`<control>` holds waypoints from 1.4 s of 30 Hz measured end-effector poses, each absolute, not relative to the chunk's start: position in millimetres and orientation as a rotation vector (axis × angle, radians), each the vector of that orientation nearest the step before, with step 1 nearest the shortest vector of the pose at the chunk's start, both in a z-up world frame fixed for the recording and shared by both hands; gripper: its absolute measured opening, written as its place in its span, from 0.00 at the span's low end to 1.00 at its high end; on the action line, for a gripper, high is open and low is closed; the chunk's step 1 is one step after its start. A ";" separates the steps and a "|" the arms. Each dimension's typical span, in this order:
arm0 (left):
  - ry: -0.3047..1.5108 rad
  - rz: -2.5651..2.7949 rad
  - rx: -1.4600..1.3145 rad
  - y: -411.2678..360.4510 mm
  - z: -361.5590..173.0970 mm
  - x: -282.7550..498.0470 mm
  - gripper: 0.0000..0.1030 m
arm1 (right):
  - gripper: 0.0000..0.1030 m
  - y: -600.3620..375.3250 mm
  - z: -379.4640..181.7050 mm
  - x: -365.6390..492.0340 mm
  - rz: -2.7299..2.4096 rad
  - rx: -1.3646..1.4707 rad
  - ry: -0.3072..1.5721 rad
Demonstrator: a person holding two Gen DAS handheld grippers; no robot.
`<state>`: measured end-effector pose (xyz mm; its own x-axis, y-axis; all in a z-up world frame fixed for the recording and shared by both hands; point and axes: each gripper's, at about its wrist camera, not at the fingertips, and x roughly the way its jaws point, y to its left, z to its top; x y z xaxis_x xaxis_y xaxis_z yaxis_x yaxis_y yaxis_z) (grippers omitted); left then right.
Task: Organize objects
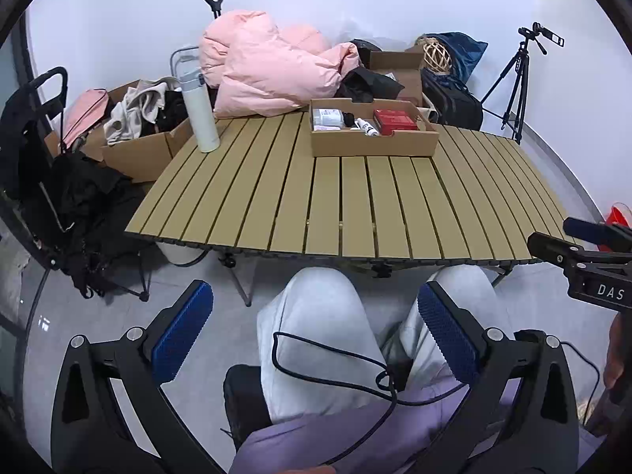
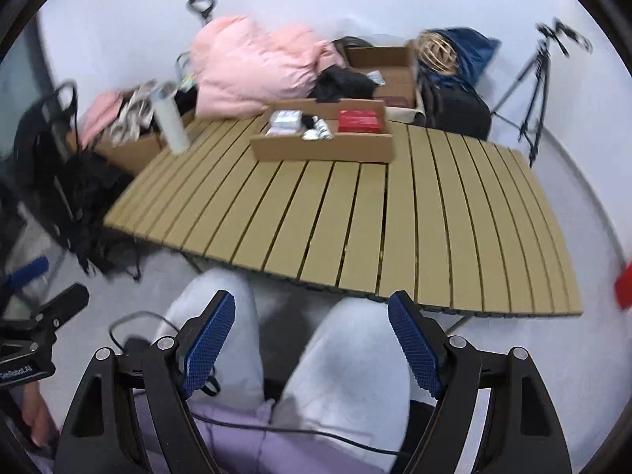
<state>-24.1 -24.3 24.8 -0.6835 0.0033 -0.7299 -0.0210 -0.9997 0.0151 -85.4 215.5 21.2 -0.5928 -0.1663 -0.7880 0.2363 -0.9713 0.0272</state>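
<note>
A shallow cardboard tray (image 1: 373, 144) (image 2: 322, 149) stands at the far side of the slatted tan table (image 1: 355, 205) (image 2: 355, 217). It holds a red box (image 1: 395, 119) (image 2: 361, 120), a white packet (image 1: 327, 117) (image 2: 283, 119), small white tubes (image 1: 365, 126) (image 2: 318, 131) and a small black item (image 1: 347, 118). A white bottle (image 1: 199, 112) (image 2: 170, 118) stands upright on the table's far left corner. My left gripper (image 1: 316, 331) is open and empty, held low over the person's lap. My right gripper (image 2: 312, 335) is open and empty, also over the lap.
A pink puffy jacket (image 1: 268, 67) (image 2: 252, 63) lies behind the table. Cardboard boxes with clothes (image 1: 138, 134) stand on the floor at left. A black folding chair (image 1: 59, 181), black bags (image 1: 454, 98) and a tripod (image 1: 517, 79) surround the table.
</note>
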 end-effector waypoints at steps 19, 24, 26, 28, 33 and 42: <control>0.002 2.890 -1.146 -19.8 38.4 -8.0 1.00 | 0.81 218.1 19.4 -60.6 -2.614 1.262 0.070; 0.005 2.892 -1.143 -19.8 38.8 -7.8 1.00 | 0.81 220.6 17.6 -62.4 -2.630 1.276 0.069; 0.007 2.893 -1.140 -20.3 38.5 -7.9 1.00 | 0.81 222.6 18.1 -62.3 -2.629 1.271 0.059; 0.007 2.890 -1.141 -20.2 38.5 -7.9 1.00 | 0.81 223.6 18.3 -62.6 -2.628 1.271 0.061; 0.007 2.888 -1.140 -19.3 38.6 -7.1 1.00 | 0.81 223.8 17.8 -63.6 -2.622 1.274 0.059; 0.004 2.886 -1.145 -19.9 38.4 -6.8 1.00 | 0.81 225.4 18.8 -62.2 -2.629 1.265 0.054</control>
<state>-6.8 -19.9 38.4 -0.7274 0.0337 -0.6854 -0.0354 -0.9993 -0.0116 -62.2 225.4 18.8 -0.6041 -0.1839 -0.7754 0.2157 -0.9744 0.0630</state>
